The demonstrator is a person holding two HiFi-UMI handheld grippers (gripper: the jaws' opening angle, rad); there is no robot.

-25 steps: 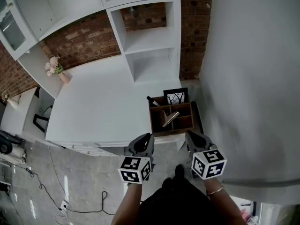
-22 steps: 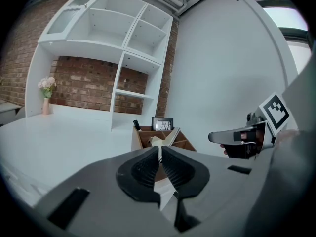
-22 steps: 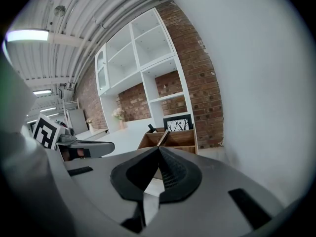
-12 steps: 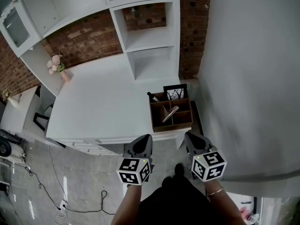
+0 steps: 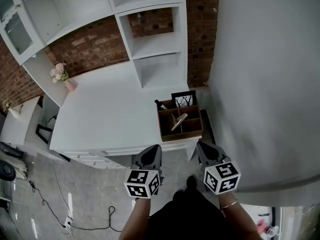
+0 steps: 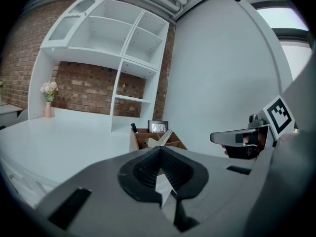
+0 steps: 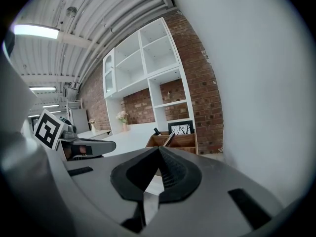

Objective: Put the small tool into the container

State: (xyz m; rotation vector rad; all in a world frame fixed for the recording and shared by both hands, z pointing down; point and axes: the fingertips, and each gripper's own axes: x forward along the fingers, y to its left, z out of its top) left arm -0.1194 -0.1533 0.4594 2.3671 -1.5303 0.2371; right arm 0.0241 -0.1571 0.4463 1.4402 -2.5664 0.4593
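head view: two claws (image 5: 152,153) (image 5: 205,149), one container (image 5: 181,136)

white desk (image 5: 100,109), pink flowers (image 5: 58,73), framed picture (image 5: 184,99), shelves (image 5: 156,47)

container (image 5: 180,121) on table (image 5: 100,114) right edge | frame (image 5: 184,99) behind | vase (image 5: 70,84) far left

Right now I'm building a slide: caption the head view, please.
Left gripper and right gripper, both shut, hover short of the table and its container.
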